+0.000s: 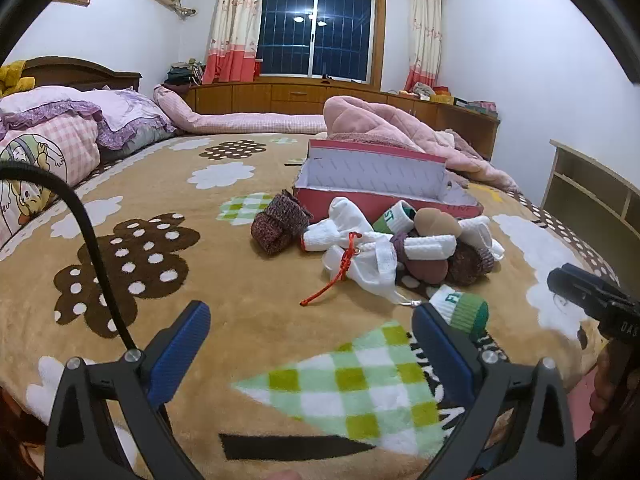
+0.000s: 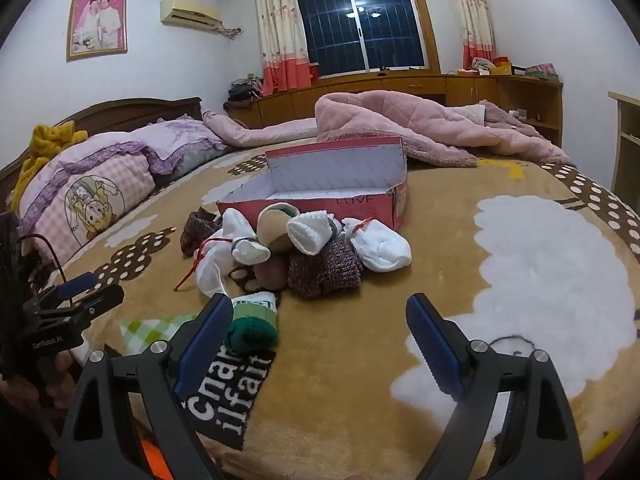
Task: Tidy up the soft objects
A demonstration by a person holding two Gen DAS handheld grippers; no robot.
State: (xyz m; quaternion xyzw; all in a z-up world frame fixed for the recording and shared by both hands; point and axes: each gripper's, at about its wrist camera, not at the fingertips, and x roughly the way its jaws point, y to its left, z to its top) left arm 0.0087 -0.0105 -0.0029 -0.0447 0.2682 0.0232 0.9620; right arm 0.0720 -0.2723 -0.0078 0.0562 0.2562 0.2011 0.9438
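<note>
A heap of rolled socks [image 1: 400, 248] lies on the bed blanket [image 1: 224, 280] in front of an open red cardboard box [image 1: 384, 184]. The heap [image 2: 312, 248] holds white, maroon knit and tan pairs, with a red string [image 1: 340, 272] trailing from it. A green-and-white sock roll [image 1: 464, 308] lies apart, nearest to me, beside the right finger of my left gripper [image 1: 310, 340]. That roll [image 2: 252, 320] also sits just past the left finger of my right gripper [image 2: 320, 332]. Both grippers hover over the blanket, open and empty. The box [image 2: 332, 200] looks empty inside.
Pillows and a pink checked quilt [image 1: 52, 136] fill the left of the bed. A pink fleece blanket [image 2: 400, 128] is bunched behind the box. A wooden cabinet [image 1: 304, 96] runs under the window, and a shelf [image 1: 596, 196] stands at the right.
</note>
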